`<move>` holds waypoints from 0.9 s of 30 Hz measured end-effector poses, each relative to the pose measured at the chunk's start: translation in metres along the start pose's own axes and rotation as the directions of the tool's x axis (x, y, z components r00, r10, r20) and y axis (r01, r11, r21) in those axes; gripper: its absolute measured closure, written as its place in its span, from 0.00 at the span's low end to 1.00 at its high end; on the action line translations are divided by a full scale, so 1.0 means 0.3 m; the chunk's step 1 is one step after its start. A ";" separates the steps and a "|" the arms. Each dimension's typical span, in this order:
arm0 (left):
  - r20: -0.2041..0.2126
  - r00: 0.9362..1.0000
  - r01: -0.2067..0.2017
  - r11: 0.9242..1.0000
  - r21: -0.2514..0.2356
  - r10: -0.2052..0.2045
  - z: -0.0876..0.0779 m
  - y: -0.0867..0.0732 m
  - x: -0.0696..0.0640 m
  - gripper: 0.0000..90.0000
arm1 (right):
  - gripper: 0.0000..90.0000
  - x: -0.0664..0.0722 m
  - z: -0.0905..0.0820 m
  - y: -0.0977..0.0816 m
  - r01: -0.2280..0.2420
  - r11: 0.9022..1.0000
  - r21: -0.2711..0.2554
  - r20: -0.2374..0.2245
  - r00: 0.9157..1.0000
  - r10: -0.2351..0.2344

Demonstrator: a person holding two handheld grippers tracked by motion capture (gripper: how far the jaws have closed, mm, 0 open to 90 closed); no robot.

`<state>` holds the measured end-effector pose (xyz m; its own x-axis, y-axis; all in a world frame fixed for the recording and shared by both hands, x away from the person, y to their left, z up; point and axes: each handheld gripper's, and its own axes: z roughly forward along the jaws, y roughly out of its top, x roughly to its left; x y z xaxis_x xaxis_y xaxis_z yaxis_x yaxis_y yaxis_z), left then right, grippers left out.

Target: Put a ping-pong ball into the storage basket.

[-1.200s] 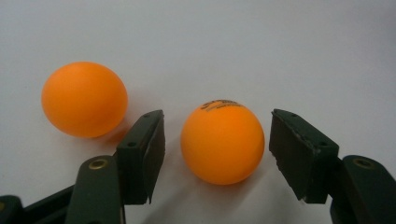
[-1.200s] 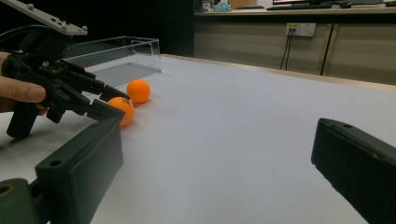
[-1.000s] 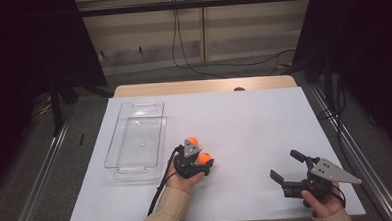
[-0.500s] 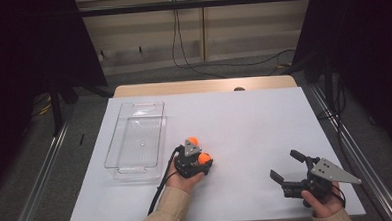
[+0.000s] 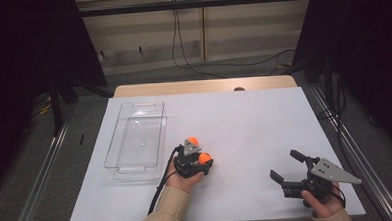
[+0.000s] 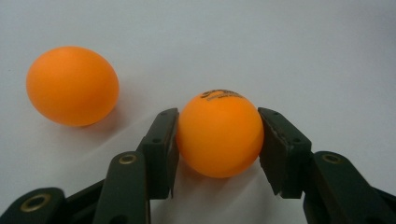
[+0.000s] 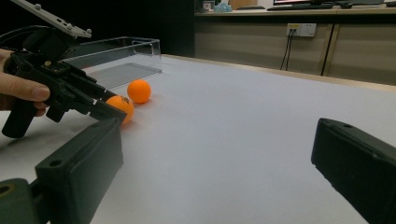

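Orange ball point(image 6: 219, 135) newly pinched between left gripper point(image 6: 217, 140) jaws (previously apart)

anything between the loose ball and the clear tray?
Nothing: bare white table between the loose ball and the clear tray, per the right gripper view.

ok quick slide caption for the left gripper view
Left gripper shut on an orange ball on the white table, second orange ball beside it.

Plenty of open white table point(image 5: 254, 123) right of the clear tray point(image 5: 135, 138). Just right of the tray's near end sits a loose orange ball point(image 5: 192, 140), probably not touching the tray.
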<state>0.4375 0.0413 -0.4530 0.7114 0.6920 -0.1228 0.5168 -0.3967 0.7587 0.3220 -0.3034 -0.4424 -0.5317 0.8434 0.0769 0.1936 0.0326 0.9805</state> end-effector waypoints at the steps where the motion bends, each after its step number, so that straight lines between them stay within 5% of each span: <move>1: 0.003 1.000 0.006 1.000 0.001 -0.006 -0.002 0.002 -0.002 0.57 | 0.02 -0.001 -0.002 0.000 0.002 1.000 0.003 0.000 1.000 -0.002; 27: 0.052 0.999 0.010 1.000 0.013 -0.011 -0.057 0.050 -0.001 0.57 | 0.02 -0.005 -0.002 0.001 0.002 1.000 -0.003 0.012 1.000 -0.002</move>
<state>0.4369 0.0454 -0.4305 0.7296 0.6639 -0.1642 0.5302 -0.3974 0.7489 0.3225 -0.3049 -0.4421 -0.5220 0.8498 0.0731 0.1899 0.0323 0.9813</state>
